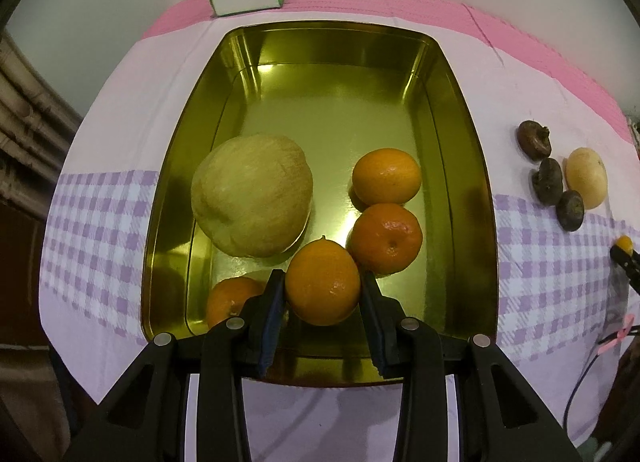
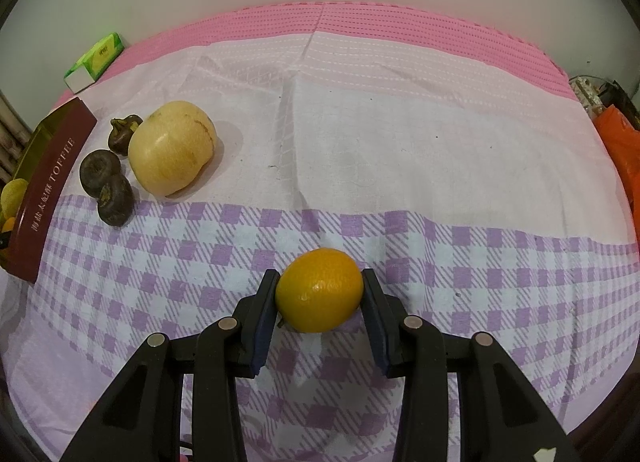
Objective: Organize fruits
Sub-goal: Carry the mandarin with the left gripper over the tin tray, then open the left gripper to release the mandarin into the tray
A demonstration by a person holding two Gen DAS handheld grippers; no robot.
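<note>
The left gripper (image 1: 323, 289) clamps an orange (image 1: 322, 286) between its pads, above the near end of the gold tin (image 1: 460, 110); in the tin lie a big pale fruit (image 1: 252, 195) and three more oranges (image 1: 387, 175); the right gripper (image 2: 319, 290) is closed on a second orange (image 2: 319, 289) over the checked cloth (image 2: 480, 262); a yellow fruit (image 2: 173, 153) and three dark fruits (image 2: 116, 206) lie beside the tin, on the cloth.
</note>
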